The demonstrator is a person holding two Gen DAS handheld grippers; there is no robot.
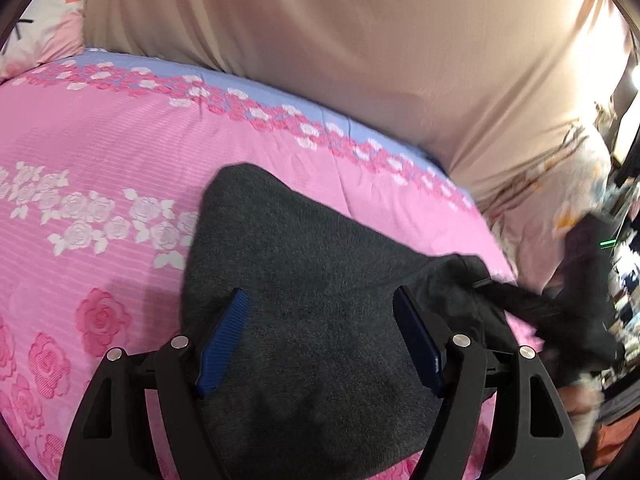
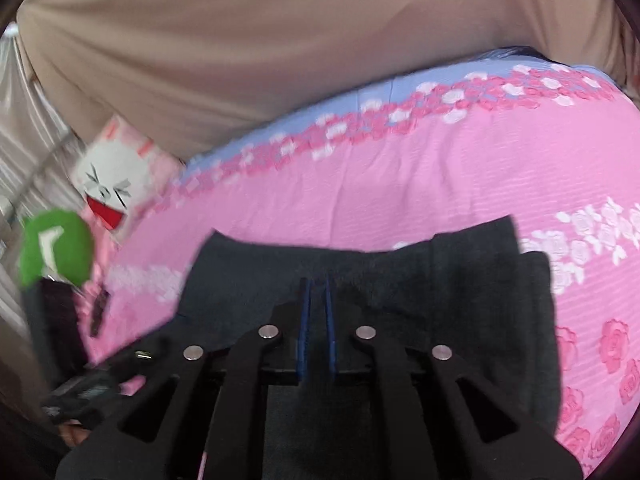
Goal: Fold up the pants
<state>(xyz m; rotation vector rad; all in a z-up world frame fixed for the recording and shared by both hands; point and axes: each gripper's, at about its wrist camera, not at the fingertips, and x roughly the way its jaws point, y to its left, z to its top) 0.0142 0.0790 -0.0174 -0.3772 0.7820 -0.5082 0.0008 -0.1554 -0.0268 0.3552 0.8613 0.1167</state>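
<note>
Dark grey pants (image 1: 304, 280) lie folded on the pink rose-patterned bedspread (image 1: 100, 148). My left gripper (image 1: 320, 300) is open above the pants, its blue pads wide apart and empty. In the right wrist view the pants (image 2: 460, 280) lie spread across the bed (image 2: 400, 184). My right gripper (image 2: 317, 280) has its blue pads nearly together over the pants; a narrow gap shows between them and I cannot tell whether cloth is pinched. The other gripper shows blurred at the right in the left wrist view (image 1: 576, 280).
A beige curtain (image 1: 360, 40) hangs behind the bed. A cartoon pillow (image 2: 116, 184) and a green object (image 2: 56, 248) sit at the bed's left end. Clutter (image 1: 616, 240) stands past the bed's right edge.
</note>
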